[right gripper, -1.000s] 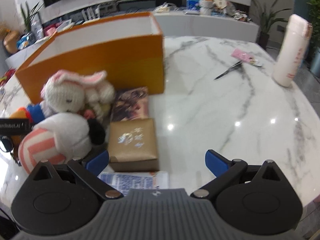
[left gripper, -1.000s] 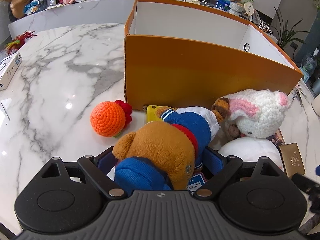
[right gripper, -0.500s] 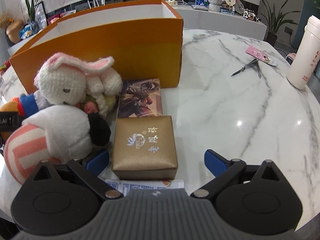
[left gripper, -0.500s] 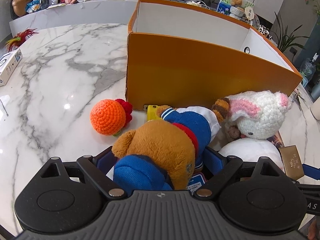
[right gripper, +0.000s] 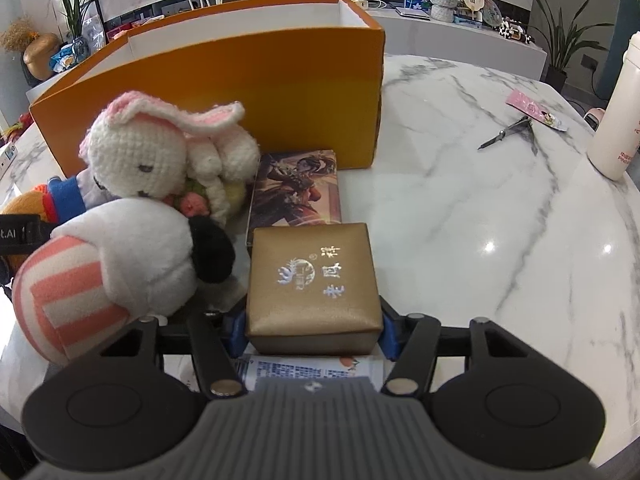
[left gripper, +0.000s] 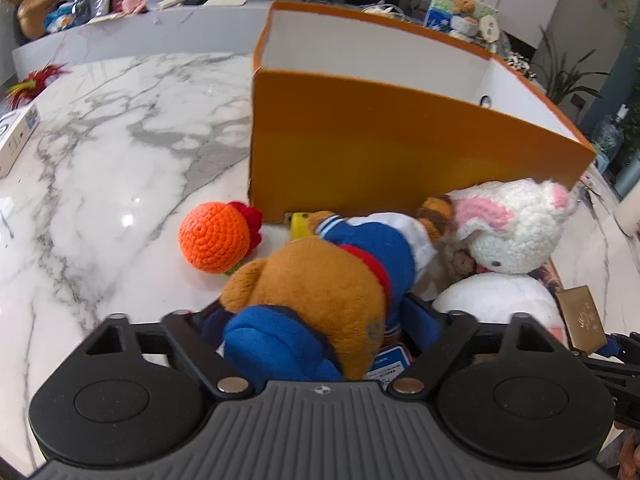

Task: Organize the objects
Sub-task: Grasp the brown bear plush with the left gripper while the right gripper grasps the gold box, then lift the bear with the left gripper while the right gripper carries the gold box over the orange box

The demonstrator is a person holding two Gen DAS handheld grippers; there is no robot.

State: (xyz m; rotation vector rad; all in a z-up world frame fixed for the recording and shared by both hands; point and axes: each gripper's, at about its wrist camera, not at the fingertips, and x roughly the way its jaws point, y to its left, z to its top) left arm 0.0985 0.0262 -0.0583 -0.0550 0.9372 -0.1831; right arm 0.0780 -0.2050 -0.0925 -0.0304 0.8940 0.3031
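My left gripper (left gripper: pixel 316 320) is shut on a brown teddy bear in a blue and white sailor outfit (left gripper: pixel 320 280), in front of the open orange box (left gripper: pixel 400 140). My right gripper (right gripper: pixel 312 330) is shut on a gold gift box (right gripper: pixel 312 280) that rests on the marble table (right gripper: pixel 480 220). A crocheted white rabbit (right gripper: pixel 160 152) and a white plush with a pink striped cap (right gripper: pixel 112 264) lie left of the gold box. An orange crocheted ball (left gripper: pixel 218 238) lies left of the bear.
A picture card box (right gripper: pixel 298 188) lies between the gold box and the orange box. A printed packet (right gripper: pixel 304 368) lies under my right gripper. Scissors (right gripper: pixel 508 132), a pink packet (right gripper: pixel 534 110) and a white bottle (right gripper: pixel 618 108) are at right. A white carton (left gripper: pixel 16 136) sits far left.
My right gripper moved forward around the gold box and its fingers closed onto its sides. My left gripper kept its hold on the bear and barely moved.
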